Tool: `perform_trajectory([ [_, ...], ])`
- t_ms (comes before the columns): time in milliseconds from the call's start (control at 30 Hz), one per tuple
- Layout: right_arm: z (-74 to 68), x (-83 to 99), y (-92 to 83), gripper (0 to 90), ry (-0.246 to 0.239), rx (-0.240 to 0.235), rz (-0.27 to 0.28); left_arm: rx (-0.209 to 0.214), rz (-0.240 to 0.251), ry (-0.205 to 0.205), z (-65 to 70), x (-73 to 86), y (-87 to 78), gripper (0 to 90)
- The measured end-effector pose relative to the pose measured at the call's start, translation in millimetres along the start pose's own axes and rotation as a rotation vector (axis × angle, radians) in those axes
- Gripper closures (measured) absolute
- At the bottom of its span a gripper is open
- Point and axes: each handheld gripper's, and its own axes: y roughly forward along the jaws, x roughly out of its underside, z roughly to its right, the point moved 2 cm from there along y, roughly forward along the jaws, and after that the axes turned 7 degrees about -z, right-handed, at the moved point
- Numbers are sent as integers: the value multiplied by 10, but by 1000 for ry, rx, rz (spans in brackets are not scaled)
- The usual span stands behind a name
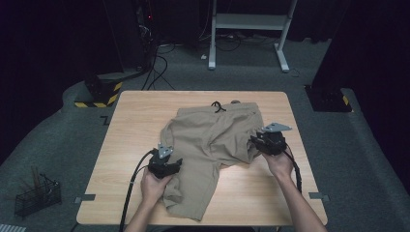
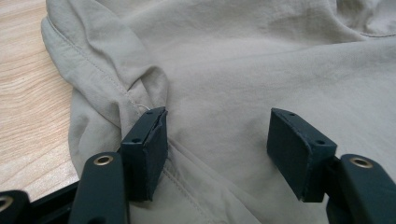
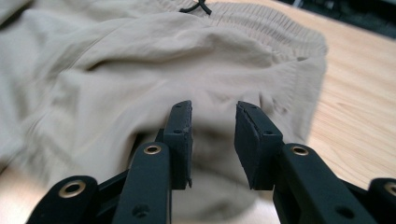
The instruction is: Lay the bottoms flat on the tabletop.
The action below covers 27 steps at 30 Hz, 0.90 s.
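At the bottom of the high view, the person's two forearms came up onto the wooden bench [image 1: 130, 125]. The left gripper [image 1: 165, 166], lower left of centre, sat over the near leg of the khaki shorts [image 1: 208, 145]; in the left gripper view its jaws stood wide apart above the cloth, one pad beside a folded seam, clamping nothing. The right gripper [image 1: 256, 143], right of centre, was at the shorts' right edge; in the right gripper view its jaws stood parted, with nothing pinched between them and blurred fabric beyond. The shorts lay crumpled across the middle of the bench, the waistband and its black drawstring [image 1: 218, 106] toward the far edge. Beyond the bench lay dark floor with cables [image 1: 159, 67] and a white frame [image 1: 249, 29].
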Motion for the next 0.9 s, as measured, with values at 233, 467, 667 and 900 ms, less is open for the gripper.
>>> perform_trajectory([
  [233, -230, 453, -124, 595, -98, -57, -21, 0, 0, 0, 0, 0, 0, 381],
  [467, -518, 522, 127, 720, -145, -96, -40, 0, 0, 0, -1, 0, 0, 381],
  [667, -414, 177, 104, 881, -117, -84, 30, 0, 0, 1, -1, 0, 0, 382],
  [900, -249, -288, 281, 877, -48, -48, 51, 0, 0, 0, -1, 0, 0, 381],
])
